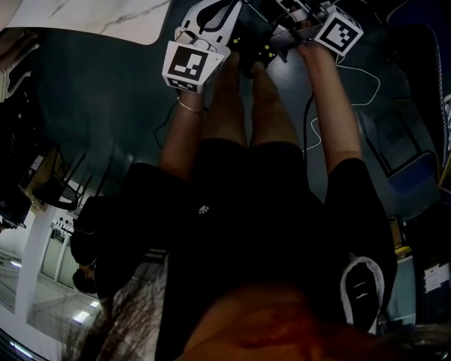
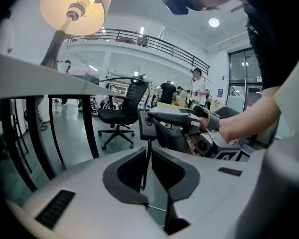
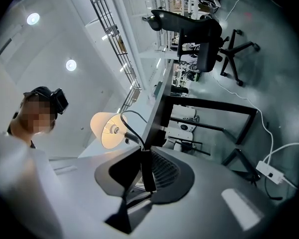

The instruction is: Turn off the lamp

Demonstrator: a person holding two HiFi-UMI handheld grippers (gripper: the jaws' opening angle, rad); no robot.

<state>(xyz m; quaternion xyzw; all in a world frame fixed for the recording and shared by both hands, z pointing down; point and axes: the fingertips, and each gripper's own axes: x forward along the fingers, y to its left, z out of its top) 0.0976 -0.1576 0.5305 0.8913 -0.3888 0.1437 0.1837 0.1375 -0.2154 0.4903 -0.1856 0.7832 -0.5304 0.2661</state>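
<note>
Left gripper, right gripper, both clamped.

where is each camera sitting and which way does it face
Left gripper view: rides the left gripper, looking along its jaws at the cord between them, the right gripper and the lit lamp; a forearm shows.
Right gripper view: rides the right gripper, looking along its jaws, shut on the switch, toward the lamp; the person's head shows.
Head view: on the person's head, looking steeply down at both arms, legs and both grippers.
Shared: both gripper views show the lamp and cord.
</note>
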